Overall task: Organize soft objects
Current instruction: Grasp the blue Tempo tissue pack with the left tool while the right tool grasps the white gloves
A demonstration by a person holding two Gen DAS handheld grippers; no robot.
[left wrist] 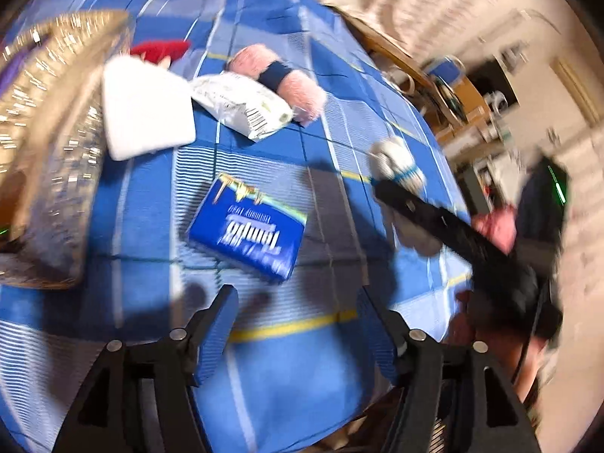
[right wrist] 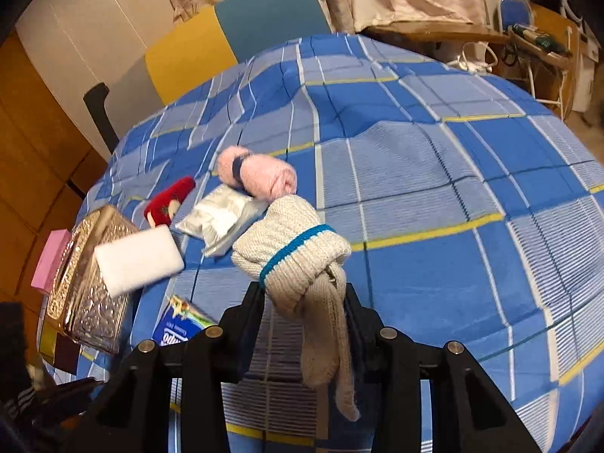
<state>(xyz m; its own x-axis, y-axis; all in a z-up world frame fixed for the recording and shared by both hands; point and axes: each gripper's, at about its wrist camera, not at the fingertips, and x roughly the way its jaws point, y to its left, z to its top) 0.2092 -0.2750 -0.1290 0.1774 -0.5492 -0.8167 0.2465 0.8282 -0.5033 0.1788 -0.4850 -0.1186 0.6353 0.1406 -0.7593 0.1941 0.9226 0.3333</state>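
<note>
My right gripper (right wrist: 304, 294) is shut on a bundle of cream knitted gloves with a blue stripe (right wrist: 298, 249) and holds it above the blue plaid cloth (right wrist: 434, 173). The bundle (left wrist: 396, 164) also shows in the left wrist view at that gripper's tip (left wrist: 381, 183). My left gripper (left wrist: 298, 309) is open and empty above the cloth, just short of a blue tissue pack (left wrist: 249, 226). A white sponge (left wrist: 147, 113), a white wipes packet (left wrist: 241, 104), a pink fuzzy roll with a dark band (left wrist: 279, 79) and a red plush piece (left wrist: 158, 51) lie beyond it.
A gold and clear basket (left wrist: 49, 143) stands at the left; it also shows in the right wrist view (right wrist: 90, 294) with a pink box (right wrist: 51, 260) behind it. A yellow and teal chair back (right wrist: 234, 41) stands beyond the table. Wooden furniture (right wrist: 543, 41) is at the right.
</note>
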